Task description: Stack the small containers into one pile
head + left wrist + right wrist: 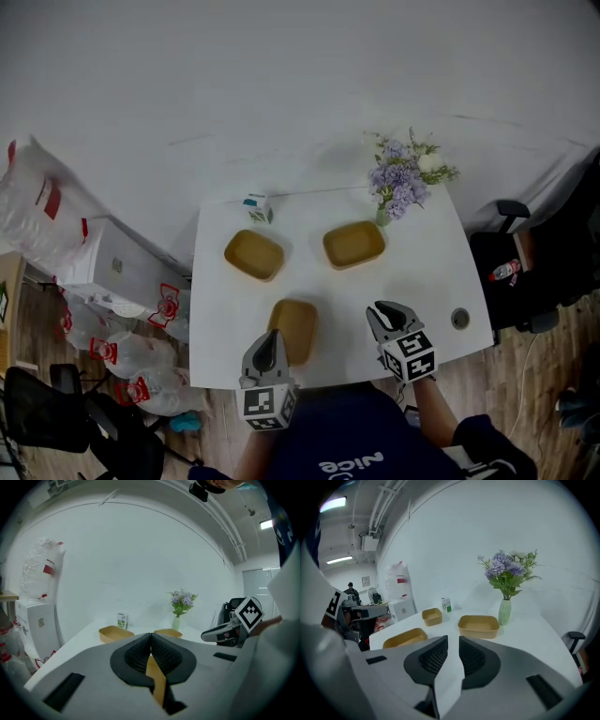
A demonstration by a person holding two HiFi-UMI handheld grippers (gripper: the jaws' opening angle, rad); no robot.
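I'm working over a white table [422, 272] that stands against a plain white wall, with wood floor showing to either side. Nearest me, the left gripper [272, 337] hangs at the table's near edge with its jaws pressed together at the tips and nothing pinched between them. Through the gap behind those tips I can see the tan of the near container [298, 328], whose left edge lies right under this gripper. The right gripper [387, 314] hovers to the right of that container, apart from it, over bare tabletop. Its jaws are all but together, with only a thin slit showing white table and nothing in it. A small round grommet [459, 319] sits near the table's right edge, just beyond the right gripper.

Farther back, the other two small containers sit side by side and well apart: the far-left container [254, 254] and the far-right container [354, 244], both empty and upright. None of the three is stacked. Beyond the far-left one, a small green-and-white carton [258, 208] stands at the far edge. A vase of purple and white flowers [401, 180] stands at the far-right corner, just behind the far-right container. Clear plastic bags [122, 352] lie on the floor to the left
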